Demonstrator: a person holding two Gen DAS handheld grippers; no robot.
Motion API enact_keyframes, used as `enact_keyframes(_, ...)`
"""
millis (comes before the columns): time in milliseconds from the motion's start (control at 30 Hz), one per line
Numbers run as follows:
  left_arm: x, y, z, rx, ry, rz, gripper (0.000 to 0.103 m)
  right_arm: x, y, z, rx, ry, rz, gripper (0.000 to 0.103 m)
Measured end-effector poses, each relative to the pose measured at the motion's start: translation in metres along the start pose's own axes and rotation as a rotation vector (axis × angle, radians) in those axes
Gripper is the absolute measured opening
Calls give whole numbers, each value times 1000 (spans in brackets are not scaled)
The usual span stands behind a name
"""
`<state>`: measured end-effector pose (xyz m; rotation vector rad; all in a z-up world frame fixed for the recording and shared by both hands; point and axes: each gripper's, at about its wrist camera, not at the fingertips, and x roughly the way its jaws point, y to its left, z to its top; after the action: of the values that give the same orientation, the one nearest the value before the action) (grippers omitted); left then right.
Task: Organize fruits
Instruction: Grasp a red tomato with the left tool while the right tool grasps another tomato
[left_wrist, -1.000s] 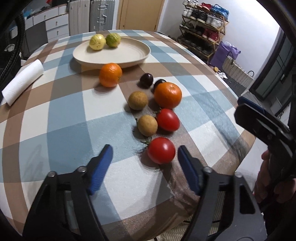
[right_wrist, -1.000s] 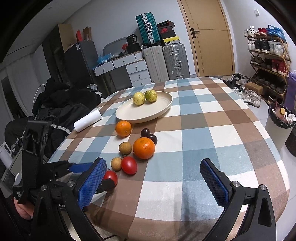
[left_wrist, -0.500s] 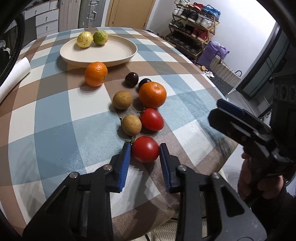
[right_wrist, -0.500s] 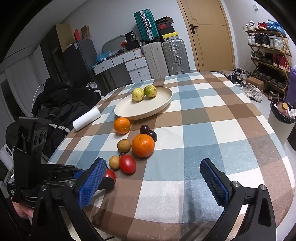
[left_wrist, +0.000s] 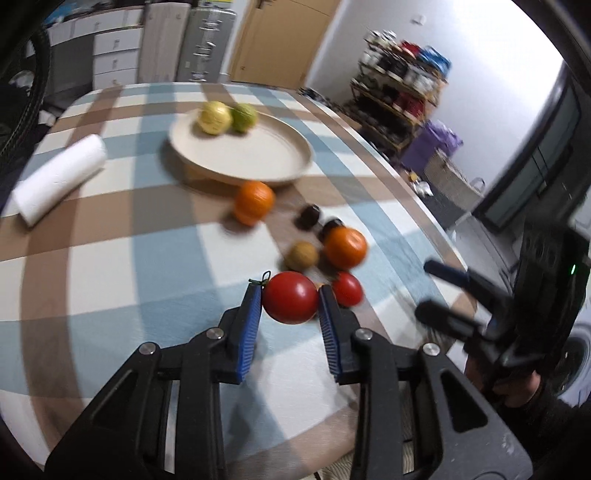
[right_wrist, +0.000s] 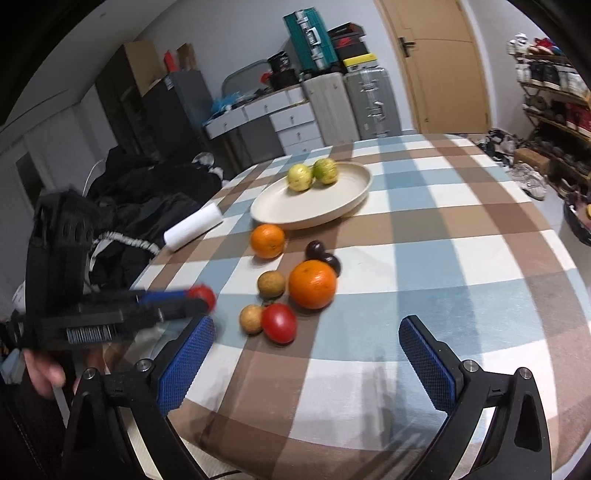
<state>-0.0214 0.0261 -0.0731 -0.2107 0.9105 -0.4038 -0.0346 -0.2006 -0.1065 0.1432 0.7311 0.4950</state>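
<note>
Tomato (left_wrist: 290, 302) — round, red, glossy, with a green stem — sits clamped between the blue-padded fingers of the left gripper (left_wrist: 290, 303), both pads pressed to its sides; in the right wrist view it appears raised above the checked tablecloth (right_wrist: 461, 258) near the table's left edge. Right gripper (right_wrist: 306, 354) is released, its jaws spread wide and holding nothing, hovering over the near edge of the table.

Remaining loose fruit lies in a cluster left of the table's centre: a second red tomato (right_wrist: 279, 323) touching a small brown round fruit (right_wrist: 251, 319), another brown round fruit (right_wrist: 271, 284) beside a large orange (right_wrist: 312, 284), two dark plums (right_wrist: 322, 254) just behind it, and a smaller orange (right_wrist: 267, 240) close to the plate.

The round beige plate (right_wrist: 295, 210) stands toward the far side, carrying two yellow-green citrus fruits (right_wrist: 312, 174) at its far rim — most of its surface is bare. A white paper roll (right_wrist: 193, 228) lies at the left edge. Tablecloth on the right half is unoccupied.
</note>
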Motion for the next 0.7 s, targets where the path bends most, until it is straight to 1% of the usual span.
enact_keyframes(67, -8, 11, 4, -25, -14, 11, 28, 9, 4, 0, -10, 24, 16, 102)
enact_keyframes(133, -14, 18, 7, -37, -24, 14, 28, 16, 7, -2, -18, 46, 29, 99)
enact_keyframes(233, -21, 24, 10, -45, -40, 17, 28, 33, 12, -3, -38, 98, 40, 87)
enact_keyframes(267, -22, 26, 11, -47, -42, 15, 28, 39, 13, -3, -42, 117, 45, 82)
enact_keyframes(333, -22, 25, 12, -52, -46, 12, 28, 50, 13, -2, -31, 141, 45, 77)
enact_keyframes(433, -23, 28, 13, -58, -44, 9, 28, 58, 12, -1, -16, 153, 53, 71)
enact_keyframes(467, -22, 27, 13, -56, -41, 13, 28, 59, 13, -1, -19, 155, 55, 67)
enact_keyframes(533, -21, 27, 13, -47, -38, 21, 28, 61, 14, -1, -28, 154, 51, 65)
enact_keyframes(667, -17, 27, 16, -51, -34, 19, 28, 62, 14, 0, -25, 154, 46, 50)
enact_keyframes(700, -17, 27, 17, -52, -35, 20, 28, 63, 13, 0, -25, 154, 45, 48)
